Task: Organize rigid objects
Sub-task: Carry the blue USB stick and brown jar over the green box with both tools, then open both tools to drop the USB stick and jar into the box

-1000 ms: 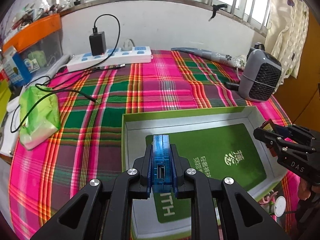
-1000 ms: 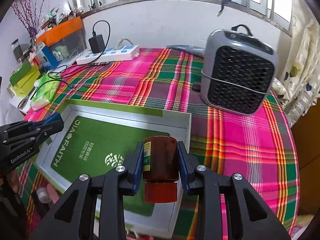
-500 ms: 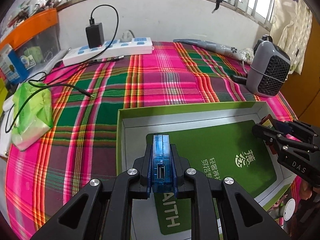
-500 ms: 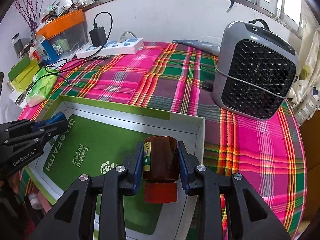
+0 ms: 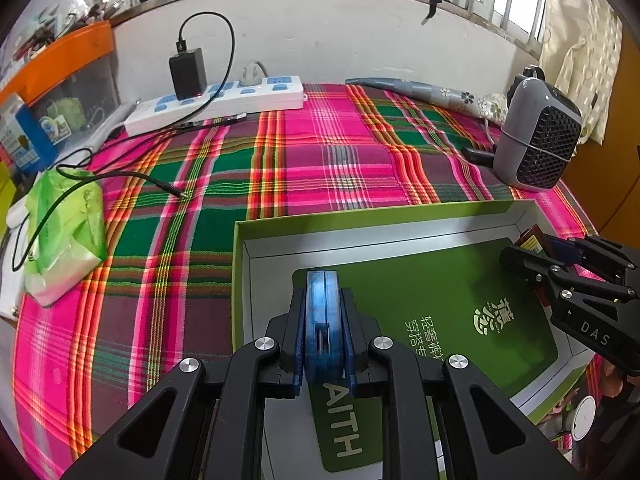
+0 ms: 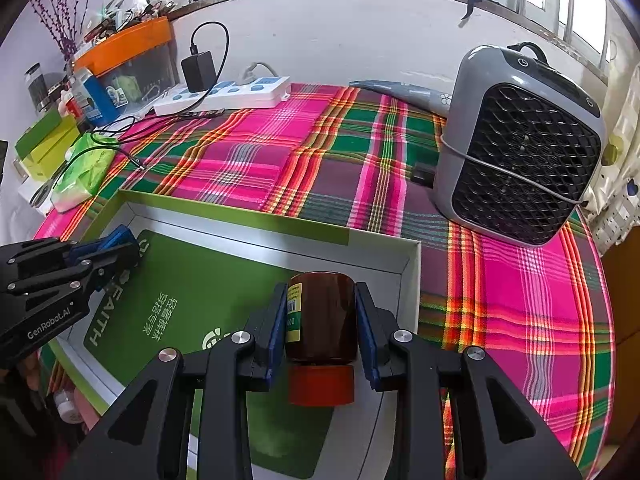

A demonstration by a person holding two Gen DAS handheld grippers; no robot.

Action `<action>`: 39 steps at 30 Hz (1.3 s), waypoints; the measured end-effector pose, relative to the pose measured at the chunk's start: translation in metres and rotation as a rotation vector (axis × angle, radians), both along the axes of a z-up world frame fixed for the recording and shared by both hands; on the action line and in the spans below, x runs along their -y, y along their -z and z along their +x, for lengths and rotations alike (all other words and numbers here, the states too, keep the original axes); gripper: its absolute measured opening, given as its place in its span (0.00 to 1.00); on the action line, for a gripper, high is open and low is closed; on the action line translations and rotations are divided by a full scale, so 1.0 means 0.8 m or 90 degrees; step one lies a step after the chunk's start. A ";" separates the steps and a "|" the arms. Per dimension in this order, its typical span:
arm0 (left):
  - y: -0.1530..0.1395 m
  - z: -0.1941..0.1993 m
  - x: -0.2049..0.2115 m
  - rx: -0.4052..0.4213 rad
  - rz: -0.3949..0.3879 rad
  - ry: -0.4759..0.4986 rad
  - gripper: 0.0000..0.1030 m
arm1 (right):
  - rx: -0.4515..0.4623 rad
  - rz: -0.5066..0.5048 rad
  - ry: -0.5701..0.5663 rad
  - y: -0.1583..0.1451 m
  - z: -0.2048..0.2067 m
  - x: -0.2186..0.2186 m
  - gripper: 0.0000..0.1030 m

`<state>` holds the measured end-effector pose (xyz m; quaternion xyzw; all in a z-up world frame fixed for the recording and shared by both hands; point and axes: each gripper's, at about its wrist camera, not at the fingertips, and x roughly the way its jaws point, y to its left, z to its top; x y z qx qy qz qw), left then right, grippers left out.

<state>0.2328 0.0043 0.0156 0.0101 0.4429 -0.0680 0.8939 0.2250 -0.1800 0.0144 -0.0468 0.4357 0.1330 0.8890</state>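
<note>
A shallow box with a green rim (image 5: 360, 216) and a green card on its floor lies on the plaid cloth. My left gripper (image 5: 323, 332) is shut on a flat translucent blue case (image 5: 322, 304), held edge-up over the box's near left part. From the other side, the left gripper (image 6: 116, 248) appears at the box's left wall (image 6: 240, 216). My right gripper (image 6: 322, 320) is shut on a brown bottle (image 6: 322, 312) with a red cap (image 6: 321, 384), over the box's right corner. The right gripper (image 5: 560, 264) also shows at the right in the left wrist view.
A grey fan heater (image 6: 516, 144) stands on the cloth right of the box. A white power strip (image 5: 216, 100) with a black charger lies by the wall. A green tissue pack (image 5: 64, 224) and a loose black cable (image 5: 120, 176) lie at the left. Small items (image 5: 582, 420) sit beside the box's near right edge.
Both grips hold as before. The right wrist view has shifted slightly, so the box corner and heater sit a little further right; the left view is nearly the same.
</note>
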 end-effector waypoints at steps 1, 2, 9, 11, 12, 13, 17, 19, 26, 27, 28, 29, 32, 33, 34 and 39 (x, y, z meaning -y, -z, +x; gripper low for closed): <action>0.000 0.000 0.001 0.000 0.000 0.001 0.15 | 0.000 -0.001 0.000 0.000 0.000 0.000 0.32; 0.000 0.000 0.000 0.000 -0.001 0.001 0.15 | 0.000 -0.001 0.000 0.000 0.000 0.000 0.32; 0.000 0.000 0.002 0.001 -0.003 0.003 0.17 | 0.000 0.000 0.000 0.000 0.001 0.000 0.32; 0.000 0.000 0.003 0.002 -0.002 0.004 0.18 | 0.001 0.003 0.000 0.000 0.001 0.001 0.32; 0.000 0.000 0.003 0.001 -0.003 0.005 0.18 | 0.001 0.005 0.000 0.000 0.001 0.001 0.32; 0.000 -0.001 0.003 0.002 -0.003 0.006 0.19 | 0.001 0.006 -0.001 0.000 0.001 0.001 0.32; -0.001 -0.001 0.004 0.003 -0.005 0.011 0.24 | 0.002 0.013 -0.001 0.000 0.001 0.002 0.33; -0.001 -0.002 0.005 0.002 -0.009 0.015 0.27 | 0.003 0.020 -0.002 -0.001 0.000 0.002 0.36; -0.005 -0.009 0.003 0.009 -0.007 0.014 0.31 | 0.010 0.032 0.005 -0.005 -0.003 0.006 0.42; -0.007 -0.011 0.003 0.011 -0.008 0.014 0.31 | 0.011 0.034 0.009 -0.006 -0.005 0.007 0.42; -0.008 -0.012 0.002 0.014 -0.008 0.014 0.31 | 0.013 0.035 0.011 -0.006 -0.006 0.009 0.42; -0.010 -0.015 0.002 0.017 -0.009 0.014 0.32 | 0.014 0.037 0.012 -0.008 -0.007 0.010 0.42; -0.015 -0.022 0.003 0.023 -0.008 0.015 0.32 | 0.020 0.039 0.014 -0.012 -0.012 0.012 0.42; -0.018 -0.025 0.003 0.026 -0.008 0.016 0.33 | 0.023 0.041 0.015 -0.014 -0.015 0.012 0.42; -0.019 -0.027 0.003 0.028 -0.008 0.016 0.33 | 0.024 0.042 0.015 -0.016 -0.016 0.012 0.42; -0.029 -0.043 0.001 0.038 -0.010 0.015 0.34 | 0.033 0.045 0.021 -0.024 -0.028 0.015 0.42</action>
